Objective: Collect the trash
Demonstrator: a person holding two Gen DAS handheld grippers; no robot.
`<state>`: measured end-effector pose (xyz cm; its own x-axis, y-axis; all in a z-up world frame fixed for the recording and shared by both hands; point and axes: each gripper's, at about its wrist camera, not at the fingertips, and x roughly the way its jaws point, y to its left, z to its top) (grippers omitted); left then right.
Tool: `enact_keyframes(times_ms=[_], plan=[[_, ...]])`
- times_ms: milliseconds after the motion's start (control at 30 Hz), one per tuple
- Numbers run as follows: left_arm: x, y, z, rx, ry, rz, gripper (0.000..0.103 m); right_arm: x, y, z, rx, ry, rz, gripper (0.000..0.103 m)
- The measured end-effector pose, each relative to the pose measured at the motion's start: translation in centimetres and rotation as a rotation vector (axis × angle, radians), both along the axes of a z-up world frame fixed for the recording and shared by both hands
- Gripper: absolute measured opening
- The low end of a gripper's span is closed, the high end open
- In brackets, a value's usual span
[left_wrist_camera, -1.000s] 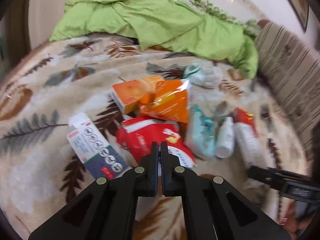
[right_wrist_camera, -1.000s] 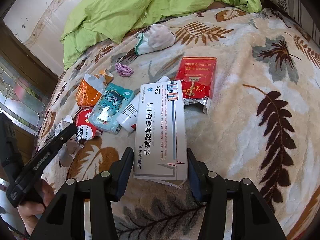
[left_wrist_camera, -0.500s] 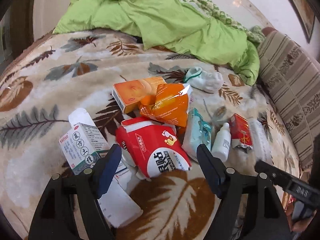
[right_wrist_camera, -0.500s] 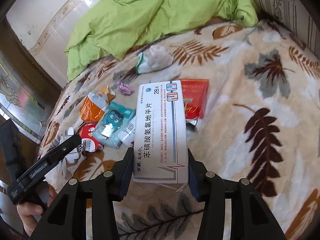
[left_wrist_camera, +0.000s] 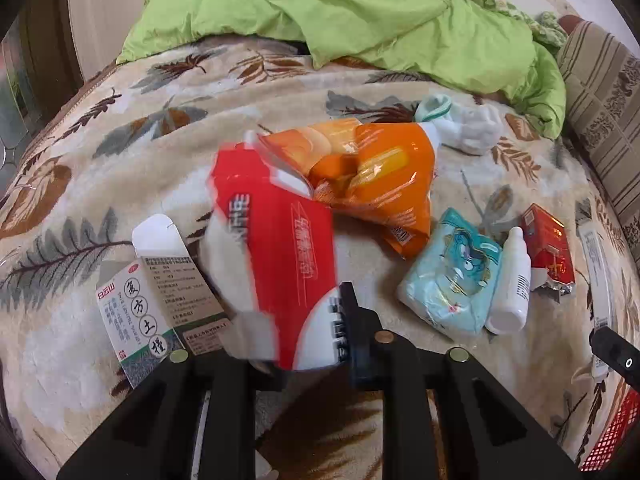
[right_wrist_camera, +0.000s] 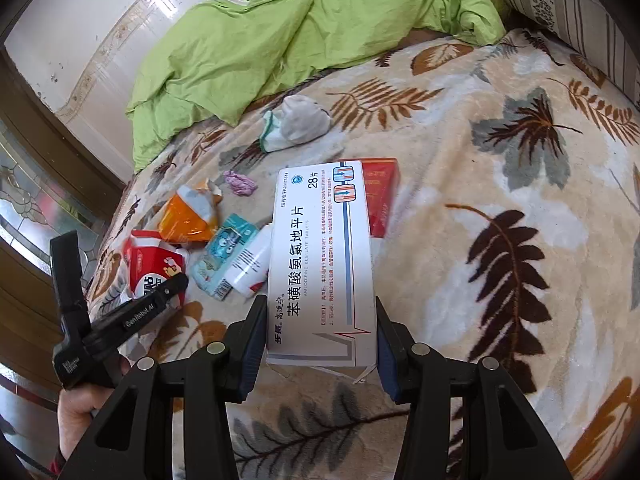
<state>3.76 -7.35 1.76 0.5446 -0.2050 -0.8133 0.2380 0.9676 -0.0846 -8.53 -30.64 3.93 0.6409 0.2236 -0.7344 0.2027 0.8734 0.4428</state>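
Crinkly red and white plastic, the empty wrapper (left_wrist_camera: 276, 276) looks light, soft and slippery; the left claw (left_wrist_camera: 304, 344) is pinching its lower edge, holding it just above the bed (left_wrist_camera: 120, 152). The right claw (right_wrist_camera: 320, 336) clamps 1 stiff white tablet box (right_wrist_camera: 320, 264) across its short end, clear of the blanket. Left lying: 1 orange bag (left_wrist_camera: 376, 176), 1 blue packet (left_wrist_camera: 448, 276), 1 white bottle (left_wrist_camera: 512, 280), 1 red carton (left_wrist_camera: 548, 252), 1 open medicine box (left_wrist_camera: 152, 292).

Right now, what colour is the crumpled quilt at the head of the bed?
Lime green quilt; clearest in the right wrist view.
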Motion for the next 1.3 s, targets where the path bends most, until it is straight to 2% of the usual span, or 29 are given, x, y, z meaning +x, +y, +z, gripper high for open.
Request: enact_keyframes(times_ms=[233, 400, 867, 1100, 1300], plan=[[-2.8, 0.5, 2.1, -0.16, -0.038, -0.057, 0.015, 0.0, 1.5, 0.8, -0.04, -0.035, 0.036, 0.051], [-5.5, -0.4, 3.5, -0.196, -0.095, -0.119, 0.015, -0.3, 2.3, 1.5, -0.073, -0.072, 0.04, 0.051], [-9.1, -2.2, 4.6, -0.216, -0.115, -0.223, 0.015, -2.3, 2.7, 2.7, -0.075, -0.109, 0.0, 0.051], [-12.3, -4.6, 6.0, -0.238, -0.121, -0.318, 0.015, -7.4, 0.6, 4.4, 0.035, -0.144, -0.034, 0.051], [-17.3, -10.7, 7.9, -0.281, -0.105, -0.519, 0.015, -15.7, -4.9, 6.4, 0.078, -0.169, -0.152, 0.051]])
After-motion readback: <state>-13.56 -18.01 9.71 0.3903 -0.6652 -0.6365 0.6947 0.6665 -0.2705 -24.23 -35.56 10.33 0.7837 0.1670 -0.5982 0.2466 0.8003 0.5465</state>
